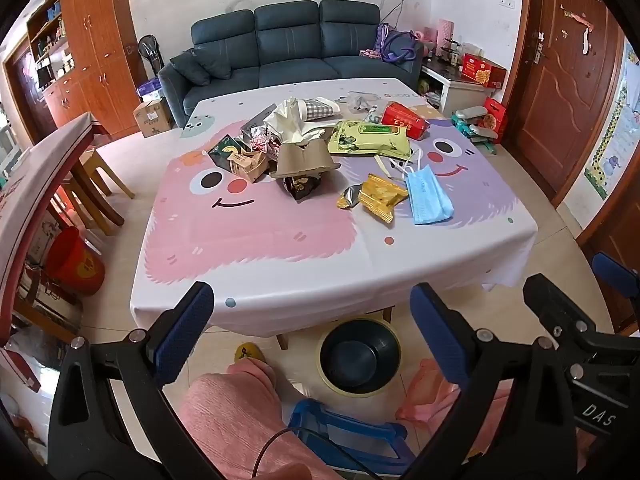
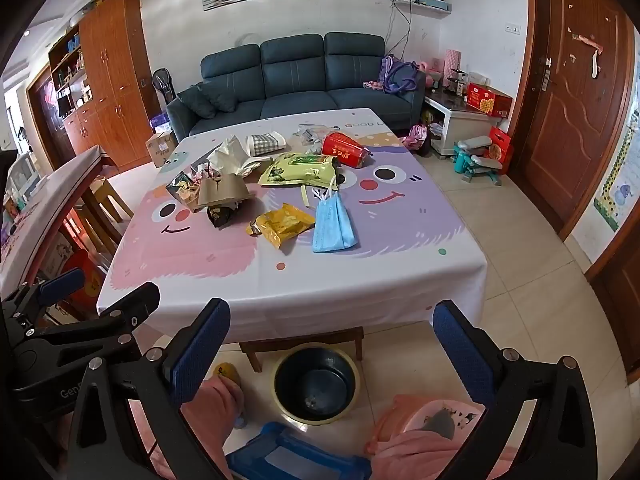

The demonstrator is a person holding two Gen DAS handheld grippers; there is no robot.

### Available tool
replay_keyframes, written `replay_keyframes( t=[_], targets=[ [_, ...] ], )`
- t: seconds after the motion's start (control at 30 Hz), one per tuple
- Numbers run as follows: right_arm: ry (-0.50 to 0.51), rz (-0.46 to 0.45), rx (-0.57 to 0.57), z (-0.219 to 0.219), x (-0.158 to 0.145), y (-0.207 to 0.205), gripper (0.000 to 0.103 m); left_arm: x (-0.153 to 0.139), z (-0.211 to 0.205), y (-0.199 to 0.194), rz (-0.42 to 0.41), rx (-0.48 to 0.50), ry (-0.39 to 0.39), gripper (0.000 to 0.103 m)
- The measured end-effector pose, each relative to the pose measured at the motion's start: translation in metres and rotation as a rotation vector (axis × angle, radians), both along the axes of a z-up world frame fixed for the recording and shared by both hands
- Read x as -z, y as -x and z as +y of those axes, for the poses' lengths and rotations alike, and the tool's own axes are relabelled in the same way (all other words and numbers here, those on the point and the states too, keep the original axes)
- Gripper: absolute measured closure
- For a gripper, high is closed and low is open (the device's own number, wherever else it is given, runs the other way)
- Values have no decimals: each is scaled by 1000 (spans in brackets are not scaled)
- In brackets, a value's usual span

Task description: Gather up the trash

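Left wrist: left tool [image 1: 310,330] wide open, empty; right tool [image 2: 332,344] likewise.

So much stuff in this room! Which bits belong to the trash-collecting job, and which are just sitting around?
Part of the job:
blue face mask
yellow wrapper
green packet
red box
cardboard tray
crumpled tissue
bin on the floor

Just there:
sofa
cabinet
door
blue stool
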State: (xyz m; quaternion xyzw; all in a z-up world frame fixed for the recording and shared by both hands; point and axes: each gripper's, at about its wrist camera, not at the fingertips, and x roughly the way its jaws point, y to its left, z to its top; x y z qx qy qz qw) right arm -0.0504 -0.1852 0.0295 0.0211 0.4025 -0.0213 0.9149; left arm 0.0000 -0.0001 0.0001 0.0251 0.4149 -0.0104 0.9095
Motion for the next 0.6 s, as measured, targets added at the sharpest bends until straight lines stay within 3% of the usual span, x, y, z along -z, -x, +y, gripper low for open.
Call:
replay_keyframes(
  t=[0.6],
  targets=[
    [21,-20,0,3,-1,0,0,0,0,0,2,-1,2,8]
  ],
)
